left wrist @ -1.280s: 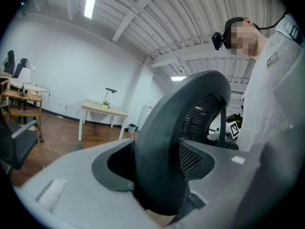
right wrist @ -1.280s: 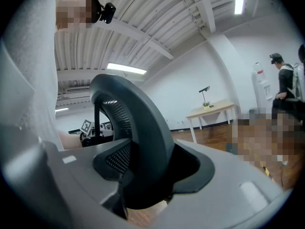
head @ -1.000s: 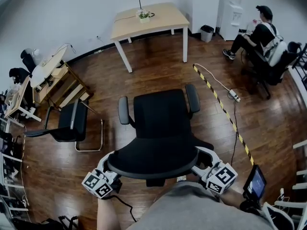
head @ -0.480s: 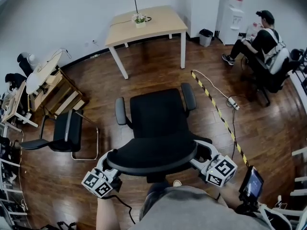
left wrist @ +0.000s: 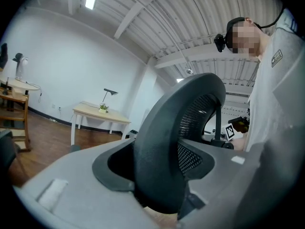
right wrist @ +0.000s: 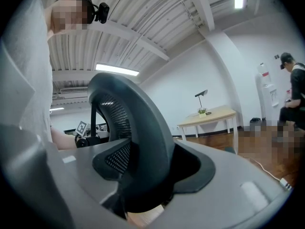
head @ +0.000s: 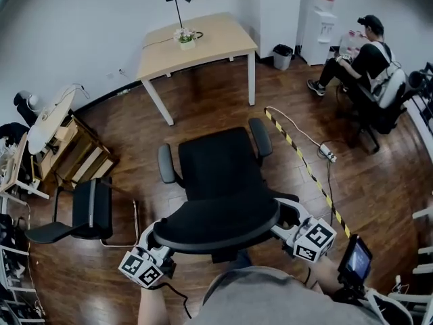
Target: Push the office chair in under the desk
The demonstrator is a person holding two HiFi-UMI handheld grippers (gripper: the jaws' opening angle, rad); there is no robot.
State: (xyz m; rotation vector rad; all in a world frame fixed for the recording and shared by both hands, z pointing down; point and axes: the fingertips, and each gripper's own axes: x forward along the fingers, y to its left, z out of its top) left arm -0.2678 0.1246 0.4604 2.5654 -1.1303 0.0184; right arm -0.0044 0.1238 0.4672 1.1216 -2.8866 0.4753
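Observation:
The black office chair (head: 220, 164) stands mid-floor, its seat facing the light wooden desk (head: 223, 36) by the far wall. I stand behind its curved backrest (head: 216, 222). My left gripper (head: 157, 239) is shut on the backrest's left edge, and my right gripper (head: 283, 222) is shut on its right edge. In the left gripper view the backrest rim (left wrist: 167, 142) fills the gap of the left gripper (left wrist: 159, 194). In the right gripper view the backrest rim (right wrist: 138, 142) sits likewise in the right gripper (right wrist: 143, 197).
A black visitor chair (head: 91, 205) stands at the left beside cluttered wooden shelves (head: 67, 147). Yellow-black floor tape (head: 304, 168) and a power strip (head: 329, 153) run to the right. A person (head: 369, 53) sits at the back right. A lamp and a plant (head: 184, 38) stand on the desk.
The chair has rolled across the floor toward the desk with both grippers still on its backrest. The visitor chair and shelves have slid back along the left.

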